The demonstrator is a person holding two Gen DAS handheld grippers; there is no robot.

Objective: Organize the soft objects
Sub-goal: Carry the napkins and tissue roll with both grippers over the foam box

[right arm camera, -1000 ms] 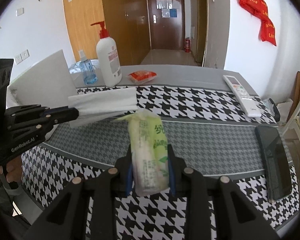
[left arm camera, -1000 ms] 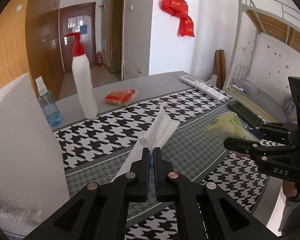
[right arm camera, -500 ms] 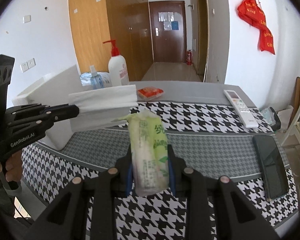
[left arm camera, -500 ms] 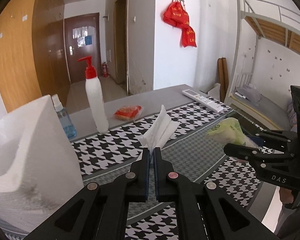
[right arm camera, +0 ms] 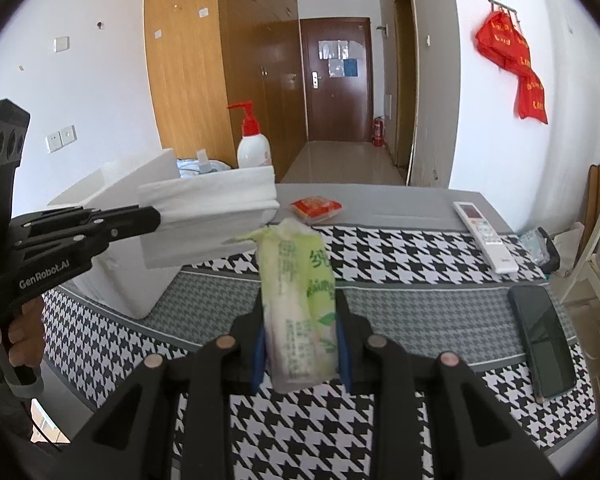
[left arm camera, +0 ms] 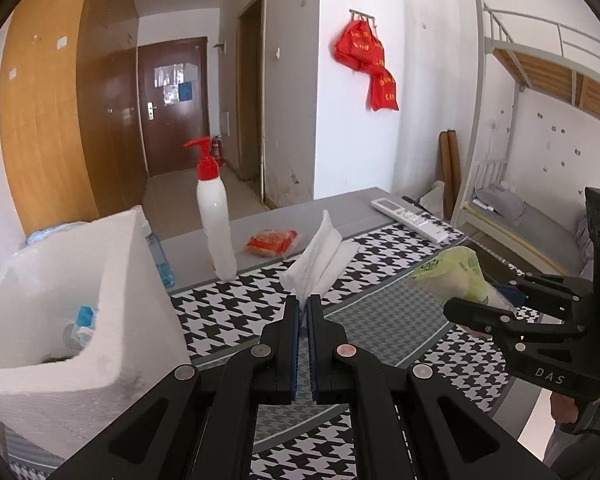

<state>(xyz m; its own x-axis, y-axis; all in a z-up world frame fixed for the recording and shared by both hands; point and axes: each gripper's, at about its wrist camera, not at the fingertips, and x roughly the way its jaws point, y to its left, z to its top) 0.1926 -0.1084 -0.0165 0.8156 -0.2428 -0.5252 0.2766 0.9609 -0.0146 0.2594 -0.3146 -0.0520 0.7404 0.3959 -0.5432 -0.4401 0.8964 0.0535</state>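
A grey table (right arm camera: 400, 200) carried everything, and a black-and-white houndstooth cloth (right arm camera: 380, 256) with a finer grey checked band covered most of its top, leaving a bare grey strip along the far edge. On that strip stood a white pump bottle with a red head (left arm camera: 216, 224), and near it lay a small orange-red packet (left arm camera: 272, 242). A blue-tinted spray bottle (left arm camera: 160, 260) stood just behind a white foam box (left arm camera: 112, 320), which rested on the cloth at the left end. A white remote control (right arm camera: 486, 236) lay at the far right, partly on the cloth. A black phone (right arm camera: 542, 344) lay face up on the cloth near the right edge.
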